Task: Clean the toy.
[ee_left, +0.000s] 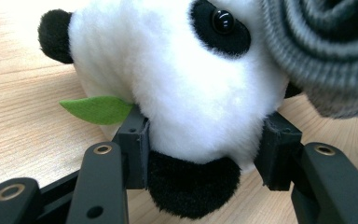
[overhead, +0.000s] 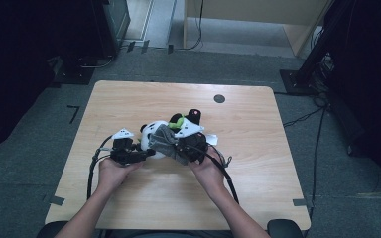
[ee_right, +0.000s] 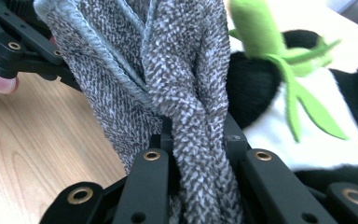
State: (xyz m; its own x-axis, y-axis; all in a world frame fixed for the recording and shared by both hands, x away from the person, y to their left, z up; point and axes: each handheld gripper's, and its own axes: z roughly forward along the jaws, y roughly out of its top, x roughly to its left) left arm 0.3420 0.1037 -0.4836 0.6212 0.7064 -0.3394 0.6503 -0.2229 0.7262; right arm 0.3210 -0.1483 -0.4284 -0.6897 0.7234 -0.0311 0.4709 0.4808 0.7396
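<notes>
Panda [ee_left: 186, 98] clamped in left tongs [ee_left: 205, 156]; cloth [ee_right: 186, 93] in right tongs [ee_right: 198, 142].

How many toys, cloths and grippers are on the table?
Panda toy: 1
Grey cloth: 1
Grippers: 2, the left gripper shut on the panda toy, the right gripper shut on the grey cloth
Total: 4

left hand-held gripper [overhead: 146, 152]: black, white top plate | right hand-held gripper [overhead: 171, 144]: black, brass-ringed screws, black cable | forearms were bare
</notes>
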